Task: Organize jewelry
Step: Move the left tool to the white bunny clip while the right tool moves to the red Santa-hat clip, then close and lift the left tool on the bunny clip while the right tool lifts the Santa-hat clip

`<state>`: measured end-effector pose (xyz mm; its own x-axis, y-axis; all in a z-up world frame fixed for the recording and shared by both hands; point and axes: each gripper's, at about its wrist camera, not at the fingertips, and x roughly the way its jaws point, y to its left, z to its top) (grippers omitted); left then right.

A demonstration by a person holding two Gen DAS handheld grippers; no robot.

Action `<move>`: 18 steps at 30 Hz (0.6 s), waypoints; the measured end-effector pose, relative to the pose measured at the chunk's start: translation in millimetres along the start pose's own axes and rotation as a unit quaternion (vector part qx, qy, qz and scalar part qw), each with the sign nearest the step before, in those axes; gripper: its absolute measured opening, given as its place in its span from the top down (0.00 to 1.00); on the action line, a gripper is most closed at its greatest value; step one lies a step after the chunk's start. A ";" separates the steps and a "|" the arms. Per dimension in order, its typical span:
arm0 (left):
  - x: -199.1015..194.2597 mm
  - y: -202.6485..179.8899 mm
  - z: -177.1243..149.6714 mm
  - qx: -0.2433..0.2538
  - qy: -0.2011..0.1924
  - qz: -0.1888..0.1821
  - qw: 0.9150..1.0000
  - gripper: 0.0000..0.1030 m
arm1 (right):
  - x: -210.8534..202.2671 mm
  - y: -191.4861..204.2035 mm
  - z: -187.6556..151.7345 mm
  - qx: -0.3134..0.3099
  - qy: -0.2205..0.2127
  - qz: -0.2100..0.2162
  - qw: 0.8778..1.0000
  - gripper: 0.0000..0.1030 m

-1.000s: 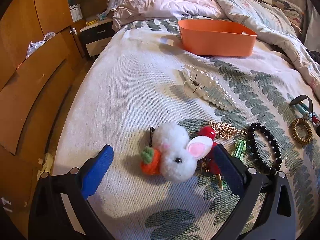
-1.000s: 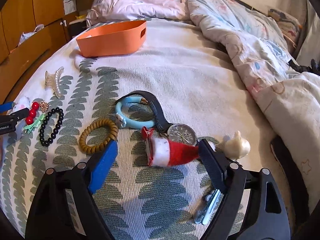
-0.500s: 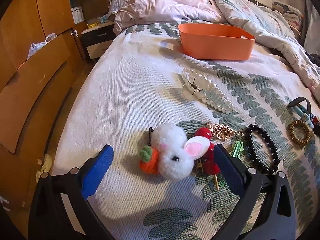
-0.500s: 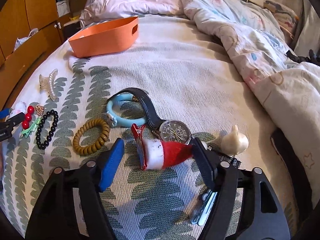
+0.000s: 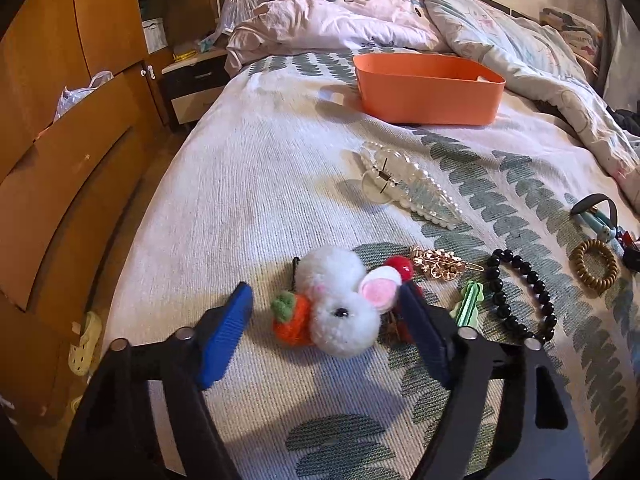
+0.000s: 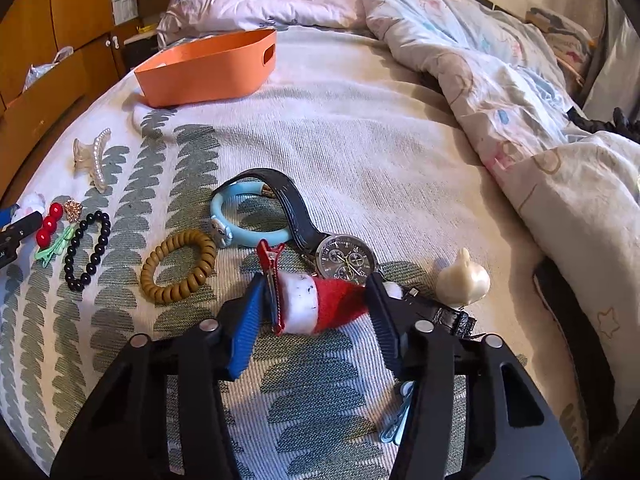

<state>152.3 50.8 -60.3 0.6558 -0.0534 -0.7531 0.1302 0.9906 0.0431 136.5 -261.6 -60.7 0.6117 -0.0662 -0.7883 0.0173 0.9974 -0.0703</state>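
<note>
A: Left wrist view: the left gripper straddles the white rabbit pompom clip on the bedspread. Its jaws are closing. One pad touches the rabbit's ear; the other stands apart from the orange carrot, so no grip yet.

B: Right wrist view: the right gripper brackets the red Santa-hat clip beside the wristwatch. Its jaws are closing, and both pads look to be at or nearly on the clip; firm contact cannot be confirmed.

A: Step in hand, by judgement: grasp phase, both sides.

B: Next move calls for completed closure, then a lift clear of neighbouring pieces and carriage to the orange bin, which stands well apart up the bed.
</note>
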 end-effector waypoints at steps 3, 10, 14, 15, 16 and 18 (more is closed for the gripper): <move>3.9 1.5 -0.6 -0.002 0.010 -0.002 1.000 0.53 | -0.9 -0.1 -0.4 0.001 -0.001 0.002 1.000 0.56; -1.1 2.1 -0.2 -0.004 -0.003 -0.011 1.000 0.57 | -4.7 0.2 0.3 0.006 -0.003 0.012 1.000 0.64; -4.8 5.4 1.4 -0.011 -0.008 -0.010 1.000 0.58 | -7.7 0.6 0.8 0.009 -0.005 0.021 1.000 0.69; -6.7 6.4 1.9 -0.013 -0.010 -0.010 1.000 0.58 | -8.9 0.9 0.9 0.010 -0.005 0.022 1.000 0.69; -9.7 7.3 2.5 -0.016 -0.014 -0.010 1.000 0.58 | -10.7 1.3 1.0 0.011 -0.007 0.026 1.000 0.69; -16.5 8.3 3.4 -0.018 -0.022 -0.010 1.000 0.58 | -15.0 3.1 1.2 0.011 -0.011 0.032 0.999 0.70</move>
<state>145.1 59.5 -45.3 0.6859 -0.0781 -0.7235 0.1168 0.9931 0.0036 128.4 -257.5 -48.4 0.6292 -0.0021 -0.7772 -0.0056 1.0000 -0.0072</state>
